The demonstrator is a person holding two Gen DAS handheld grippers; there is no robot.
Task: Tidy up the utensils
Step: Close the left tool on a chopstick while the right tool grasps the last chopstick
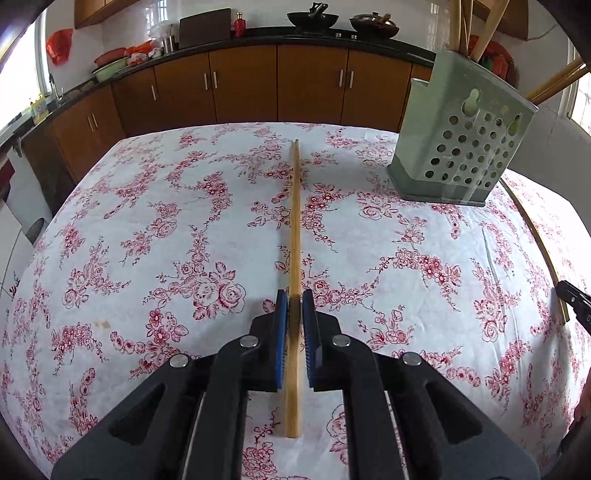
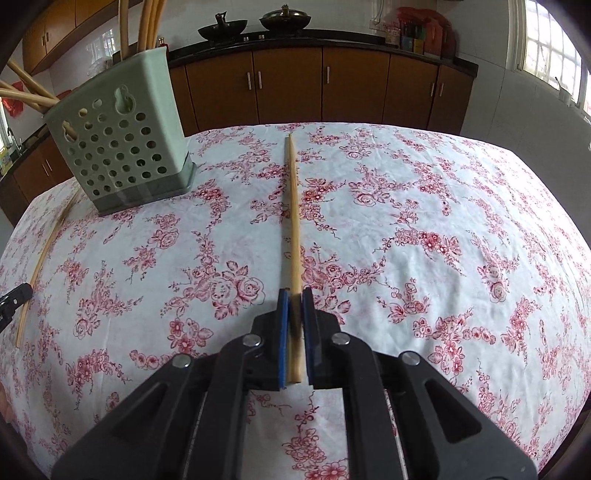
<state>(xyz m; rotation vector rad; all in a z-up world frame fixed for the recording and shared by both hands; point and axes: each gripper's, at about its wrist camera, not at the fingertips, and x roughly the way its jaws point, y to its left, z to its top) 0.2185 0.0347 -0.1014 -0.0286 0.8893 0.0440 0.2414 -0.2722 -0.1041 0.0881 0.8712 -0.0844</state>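
In the left wrist view a wooden chopstick (image 1: 294, 236) lies on the floral tablecloth, running straight away between my left gripper's (image 1: 295, 300) blue pads; the jaws stand narrow on both sides of it with small gaps. In the right wrist view my right gripper (image 2: 295, 297) is shut on a second wooden chopstick (image 2: 291, 206), pinched near its thick end. A pale green perforated utensil holder (image 1: 461, 147) stands far right, and shows far left in the right wrist view (image 2: 118, 140), with several chopsticks (image 2: 147, 22) upright in it.
The table wears a white cloth with red flowers (image 1: 166, 240). Each view shows the other gripper's chopstick and black tip at its edge (image 1: 574, 302) (image 2: 14, 299). Brown cabinets (image 1: 277, 85) and a counter with woks stand beyond the table.
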